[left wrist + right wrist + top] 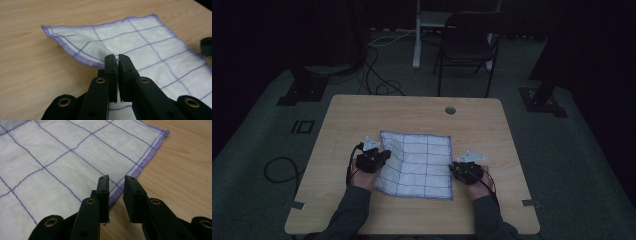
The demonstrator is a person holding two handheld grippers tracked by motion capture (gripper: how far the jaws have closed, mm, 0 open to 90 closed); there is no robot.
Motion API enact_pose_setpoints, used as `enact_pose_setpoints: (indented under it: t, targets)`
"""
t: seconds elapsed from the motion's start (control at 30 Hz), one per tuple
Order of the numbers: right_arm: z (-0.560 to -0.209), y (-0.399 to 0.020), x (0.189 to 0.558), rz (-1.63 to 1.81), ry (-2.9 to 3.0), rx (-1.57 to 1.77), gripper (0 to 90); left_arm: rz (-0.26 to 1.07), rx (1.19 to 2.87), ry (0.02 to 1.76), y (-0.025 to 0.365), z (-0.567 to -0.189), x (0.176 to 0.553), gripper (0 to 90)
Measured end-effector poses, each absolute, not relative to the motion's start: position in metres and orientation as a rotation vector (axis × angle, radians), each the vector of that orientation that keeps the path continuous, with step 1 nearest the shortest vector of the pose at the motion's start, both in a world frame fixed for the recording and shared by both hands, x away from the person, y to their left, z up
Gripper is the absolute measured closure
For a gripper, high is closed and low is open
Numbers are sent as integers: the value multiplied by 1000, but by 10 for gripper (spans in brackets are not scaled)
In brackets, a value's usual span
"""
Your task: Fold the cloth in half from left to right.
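A white cloth (417, 165) with a purple grid and purple hem lies flat on the wooden table (357, 112). My left gripper (384, 155) is at the cloth's left edge. In the left gripper view the left gripper (117, 58) is shut on a pinch of the cloth (140, 42), and the hem rises off the wood in a fold toward the jaws. My right gripper (454, 169) is at the cloth's right edge. In the right gripper view the right gripper (117, 180) stands open, and the cloth's (50, 165) hem runs under the gap between its jaws.
A round cable hole (450, 110) sits near the table's far edge. Beyond the table stand a dark folding chair (467, 40) and a white post (416, 35), with cables on the floor. The right gripper's tip (206, 46) shows at the left gripper view's right edge.
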State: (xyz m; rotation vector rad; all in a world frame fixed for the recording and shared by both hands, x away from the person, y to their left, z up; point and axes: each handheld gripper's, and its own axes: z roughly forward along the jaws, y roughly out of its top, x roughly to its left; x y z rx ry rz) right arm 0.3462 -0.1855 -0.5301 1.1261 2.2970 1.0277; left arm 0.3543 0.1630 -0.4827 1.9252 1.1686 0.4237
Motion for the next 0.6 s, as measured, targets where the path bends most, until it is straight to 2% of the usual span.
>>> enact_pose_setpoints:
  t: [0.6]
  targets:
    - [-543,-183,350,1010,2305,1163,714,400,1918,1049,133,-460,357,872]
